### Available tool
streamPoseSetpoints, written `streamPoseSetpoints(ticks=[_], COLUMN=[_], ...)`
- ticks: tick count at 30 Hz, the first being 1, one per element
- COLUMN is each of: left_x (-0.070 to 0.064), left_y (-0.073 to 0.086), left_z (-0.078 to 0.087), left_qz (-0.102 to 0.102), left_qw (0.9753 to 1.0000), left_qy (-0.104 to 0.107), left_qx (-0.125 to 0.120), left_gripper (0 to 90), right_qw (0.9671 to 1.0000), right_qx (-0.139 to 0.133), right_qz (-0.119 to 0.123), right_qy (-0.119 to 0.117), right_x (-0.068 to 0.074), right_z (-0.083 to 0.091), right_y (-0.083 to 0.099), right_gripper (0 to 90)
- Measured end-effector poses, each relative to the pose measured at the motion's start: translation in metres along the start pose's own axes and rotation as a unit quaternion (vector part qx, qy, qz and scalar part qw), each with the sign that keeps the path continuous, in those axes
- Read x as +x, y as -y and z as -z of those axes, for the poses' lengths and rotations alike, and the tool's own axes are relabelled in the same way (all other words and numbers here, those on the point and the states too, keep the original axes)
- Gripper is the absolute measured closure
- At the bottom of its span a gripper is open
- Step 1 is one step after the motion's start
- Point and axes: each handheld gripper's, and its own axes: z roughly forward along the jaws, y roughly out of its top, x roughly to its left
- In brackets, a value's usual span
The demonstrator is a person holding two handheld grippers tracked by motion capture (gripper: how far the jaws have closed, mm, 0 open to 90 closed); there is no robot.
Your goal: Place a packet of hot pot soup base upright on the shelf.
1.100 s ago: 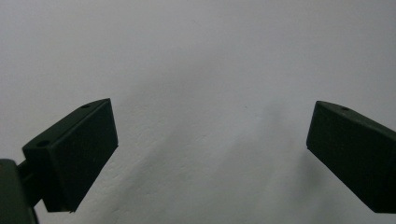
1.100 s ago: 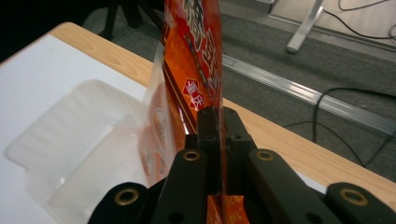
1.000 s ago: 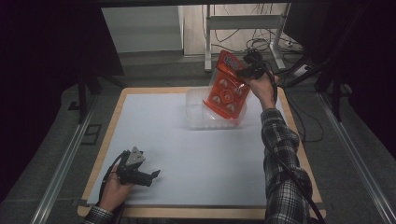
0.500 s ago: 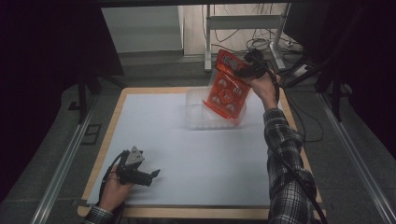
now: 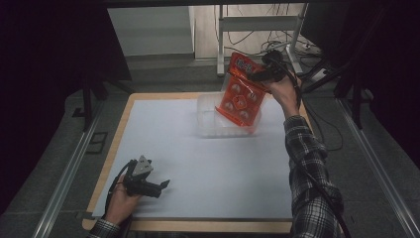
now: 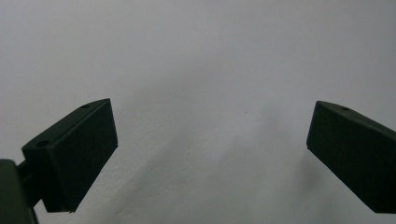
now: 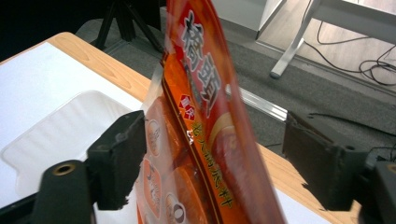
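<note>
Snack packet [image 7: 201,140] stands between right claw's [image 7: 210,158] parted jaws.

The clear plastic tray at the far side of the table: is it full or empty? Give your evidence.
Cannot tell. The orange snack packet hangs tilted before the clear tray, hiding part; the visible part looks bare.

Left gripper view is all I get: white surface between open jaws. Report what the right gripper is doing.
Observer: The right gripper is raised over the far side of the table, with an orange snack packet between its jaws.
Operator: Say what's beneath it.
Observer: A clear plastic container; the packet's lower end dips into it.
Operator: Confirm the grip.
Observer: Can't. In the right gripper view the jaws stand wide apart, one touching the packet.
</note>
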Motion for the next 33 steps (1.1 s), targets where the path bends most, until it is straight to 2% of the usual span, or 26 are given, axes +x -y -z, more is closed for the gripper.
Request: streamPoseSetpoints(ticks=[3,9,19,33], left_x=[0.000,0.000,0.000,-0.001], left_y=[0.000,0.000,0.000,0.000], left_z=[0.000,0.001,0.001,0.000], left_qz=[0.001,0.001,-0.002,-0.005], left_qw=[1.0000,1.0000,1.0000,1.0000], left_qy=[0.001,0.002,0.001,0.003], left_qx=[-0.001,-0.003,-0.002,0.002], left_gripper=[1.3,1.0,0.9,0.8], right_qw=[0.9999,0.9997,0.9993,0.9993], right_qx=[-0.004,-0.011,-0.017,-0.015], right_qz=[0.008,0.010,0.025,0.019], right_qy=[-0.006,-0.018,-0.021,-0.030], right_x=[0.002,0.004,0.005,0.004], right_z=[0.006,0.014,0.027,0.042], right_y=[-0.001,0.000,0.004,0.012], right_gripper=[16.9,14.4,10.0,7.6])
